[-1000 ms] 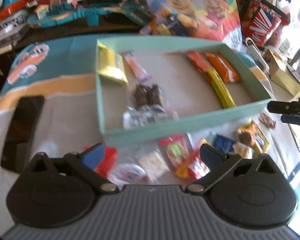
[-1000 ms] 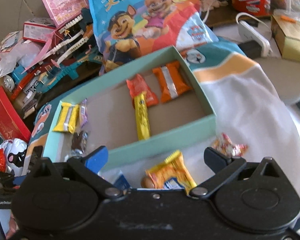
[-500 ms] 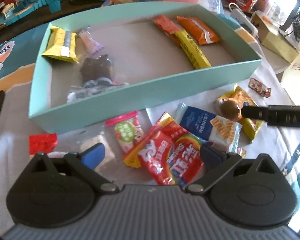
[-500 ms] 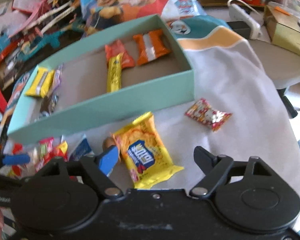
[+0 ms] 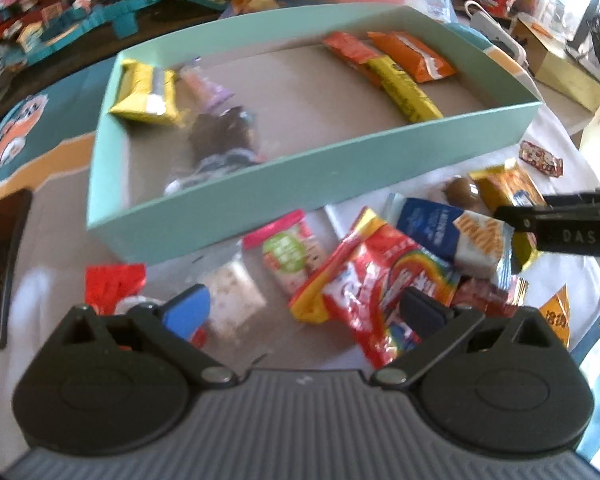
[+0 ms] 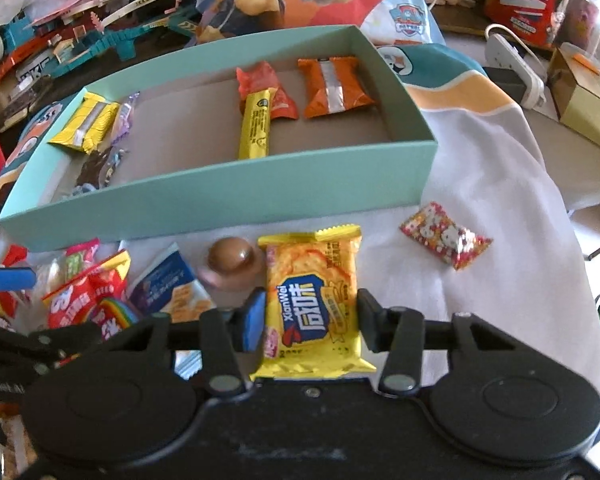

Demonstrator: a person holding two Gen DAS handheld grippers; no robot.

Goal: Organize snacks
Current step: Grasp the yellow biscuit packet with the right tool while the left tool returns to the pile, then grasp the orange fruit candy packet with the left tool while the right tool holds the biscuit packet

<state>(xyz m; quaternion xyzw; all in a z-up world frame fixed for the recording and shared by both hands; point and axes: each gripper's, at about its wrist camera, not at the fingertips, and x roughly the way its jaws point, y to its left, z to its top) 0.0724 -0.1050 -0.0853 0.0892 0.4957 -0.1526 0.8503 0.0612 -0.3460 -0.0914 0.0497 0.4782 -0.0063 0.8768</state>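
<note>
The yellow cracker pack (image 6: 314, 300) lies just before the box (image 6: 228, 196); our right gripper (image 6: 306, 320) has just been closing, pads at its sides. We squeeze gently. Our left gripper (image 5: 304, 312), fingers wide, holds nothing

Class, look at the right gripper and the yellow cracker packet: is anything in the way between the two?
Nothing visible. The yellow cracker packet already lies between the right gripper fingers, whose jaws have just been closing around it. A brown chocolate ball sits just outside the blue pad.
</note>
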